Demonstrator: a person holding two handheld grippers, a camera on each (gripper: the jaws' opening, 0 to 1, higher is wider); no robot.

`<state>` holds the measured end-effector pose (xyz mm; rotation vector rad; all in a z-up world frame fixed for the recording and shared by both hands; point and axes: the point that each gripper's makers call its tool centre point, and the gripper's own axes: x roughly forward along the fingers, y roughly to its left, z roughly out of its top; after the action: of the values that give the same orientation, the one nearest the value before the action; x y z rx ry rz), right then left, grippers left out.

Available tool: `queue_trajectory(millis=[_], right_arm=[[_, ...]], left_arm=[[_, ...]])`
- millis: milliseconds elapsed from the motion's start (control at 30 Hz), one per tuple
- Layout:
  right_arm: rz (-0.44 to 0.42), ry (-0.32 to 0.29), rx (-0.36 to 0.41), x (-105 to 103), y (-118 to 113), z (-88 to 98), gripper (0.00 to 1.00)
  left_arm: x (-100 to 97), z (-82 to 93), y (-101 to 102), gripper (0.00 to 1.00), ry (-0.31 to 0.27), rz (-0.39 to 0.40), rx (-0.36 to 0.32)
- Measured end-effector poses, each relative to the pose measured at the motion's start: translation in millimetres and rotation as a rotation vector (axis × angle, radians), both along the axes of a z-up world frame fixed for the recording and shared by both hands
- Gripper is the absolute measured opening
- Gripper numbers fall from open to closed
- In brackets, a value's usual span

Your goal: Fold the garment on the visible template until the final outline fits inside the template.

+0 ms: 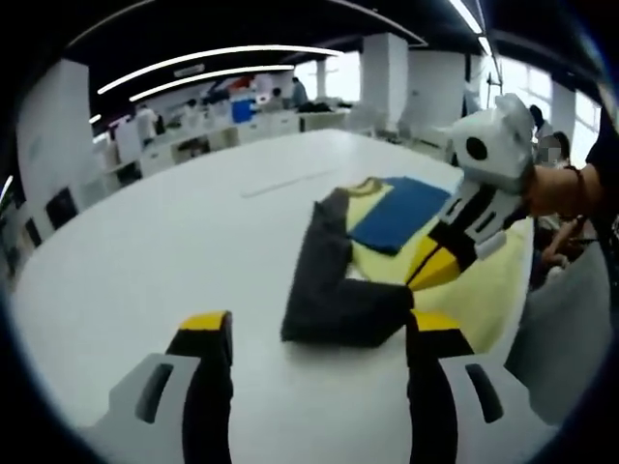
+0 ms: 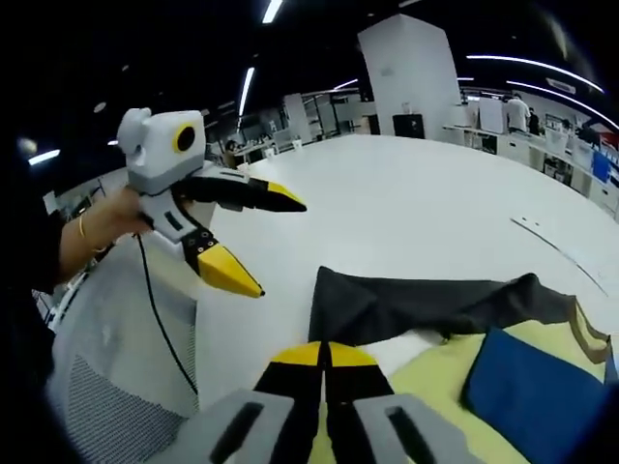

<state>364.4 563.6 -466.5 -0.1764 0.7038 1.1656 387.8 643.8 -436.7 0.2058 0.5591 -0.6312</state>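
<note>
A yellow garment (image 1: 484, 280) with dark grey sleeves lies flat on the white table (image 1: 174, 232). One dark sleeve (image 1: 334, 280) is folded in an L across the garment's near edge. On the garment's chest rests a blue rectangular template (image 1: 397, 213). My left gripper (image 1: 319, 329) hangs open just short of the sleeve's end. My right gripper (image 1: 426, 275) comes in from the right, shut, with its tips down at the yellow cloth. In the right gripper view the sleeve (image 2: 426, 304), template (image 2: 527, 396) and yellow cloth (image 2: 435, 387) lie ahead. There the right gripper (image 2: 324, 353) is shut; pinched cloth is not discernible. The left gripper (image 2: 271, 242) floats open above the table.
The table (image 2: 416, 213) stretches wide and bare beyond the garment. A thin strip (image 1: 290, 182) lies on it farther out. Desks, pillars and people stand in the background. A person's grey clothing (image 1: 571, 329) is close beside the table edge.
</note>
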Motion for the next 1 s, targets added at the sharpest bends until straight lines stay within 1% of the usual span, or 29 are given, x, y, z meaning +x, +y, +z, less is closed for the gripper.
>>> queue_trajectory(millis=[133, 200, 300, 433, 600, 767, 833, 900, 933, 1000], right_arm=[[0.012, -0.005, -0.019, -2.0, -11.2, -1.9, 0.0], [0.013, -0.009, -0.032, -2.7, -15.4, -3.2, 0.0], [0.023, -0.014, -0.043, -5.5, -19.3, -4.6, 0.0], [0.031, -0.004, -0.045, -9.3, -21.8, -6.5, 0.0], [0.036, -0.005, -0.057, -13.0, -25.4, -9.4, 0.0], [0.044, 0.0, -0.062, -18.6, -28.2, -10.9, 0.0], [0.053, -0.003, -0.065, -21.8, -29.1, -10.9, 0.0], [0.058, -0.005, -0.066, -23.7, -29.7, -10.7, 0.0], [0.061, -0.007, -0.067, -24.8, -30.1, -10.5, 0.0], [0.068, -0.01, -0.07, -27.3, -31.1, -10.1, 0.0]], left_arm=[[3.3, -4.4, -11.8, 0.67, 0.017, -0.044, -0.004], [4.8, -6.6, -20.8, 0.65, 0.038, -0.076, -0.028], [8.8, -8.3, -29.4, 0.62, 0.046, -0.11, -0.048], [11.8, -17.5, -38.2, 0.59, 0.075, -0.156, -0.041], [10.2, -29.2, -52.6, 0.46, 0.124, -0.232, -0.059], [9.2, -36.7, -64.3, 0.41, 0.162, -0.302, -0.056], [8.2, -38.9, -70.9, 0.39, 0.186, -0.332, -0.068], [5.9, -40.4, -75.7, 0.36, 0.211, -0.36, -0.083], [2.6, -41.9, -78.7, 0.34, 0.235, -0.379, -0.086], [1.6, -44.6, -81.4, 0.3, 0.249, -0.398, -0.08]])
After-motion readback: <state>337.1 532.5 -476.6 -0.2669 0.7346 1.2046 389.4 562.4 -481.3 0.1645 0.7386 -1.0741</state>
